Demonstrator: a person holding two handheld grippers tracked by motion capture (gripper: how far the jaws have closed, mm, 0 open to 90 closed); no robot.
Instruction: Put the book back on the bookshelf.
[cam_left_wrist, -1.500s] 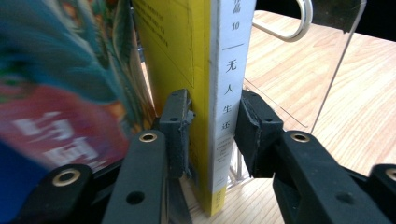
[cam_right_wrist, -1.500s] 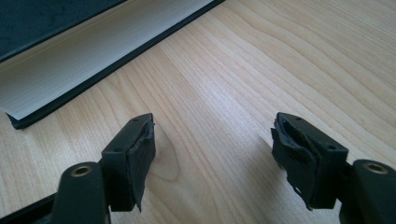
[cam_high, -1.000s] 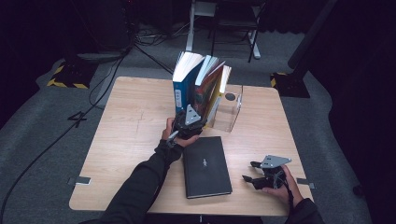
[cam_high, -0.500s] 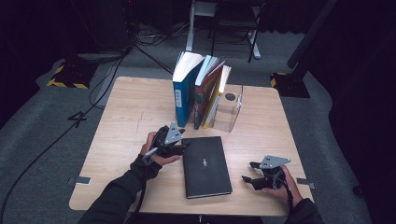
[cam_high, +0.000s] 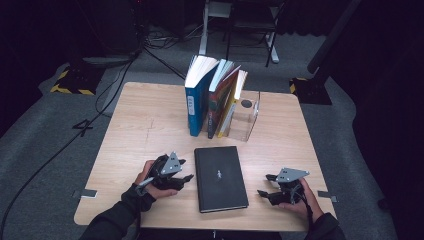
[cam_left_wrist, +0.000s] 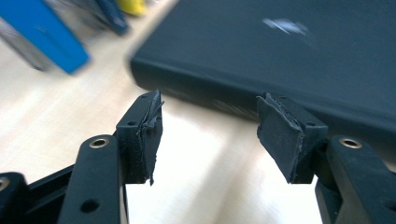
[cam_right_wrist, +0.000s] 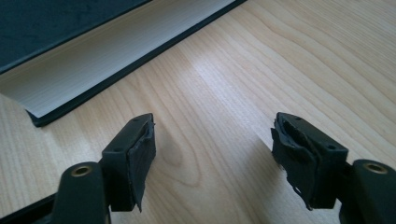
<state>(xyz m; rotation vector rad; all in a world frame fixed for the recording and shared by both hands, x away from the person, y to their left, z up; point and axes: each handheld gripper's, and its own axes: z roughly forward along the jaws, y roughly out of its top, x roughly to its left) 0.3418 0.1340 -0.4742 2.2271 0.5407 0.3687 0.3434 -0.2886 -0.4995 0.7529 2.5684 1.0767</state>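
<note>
A black hardcover book (cam_high: 220, 177) lies flat on the wooden table (cam_high: 145, 125) near its front edge. My left gripper (cam_high: 187, 177) sits low on the table just left of that book, pointing at its spine (cam_left_wrist: 224, 95); its jaws have just been opening and stand open with nothing between them (cam_left_wrist: 209, 126). My right gripper (cam_high: 264, 192) rests to the right of the book, open and empty (cam_right_wrist: 212, 149), facing the book's white page edge (cam_right_wrist: 107, 60).
Several upright books (cam_high: 215, 95), a blue one (cam_high: 197, 102) at the left, lean against a clear bookend (cam_high: 247, 117) at the table's back. A chair and cables stand on the dark floor behind the table.
My left hand has drawn back from the upright books toward the table's front and lowered beside the black book, its jaws wider apart. The right hand has stayed put.
</note>
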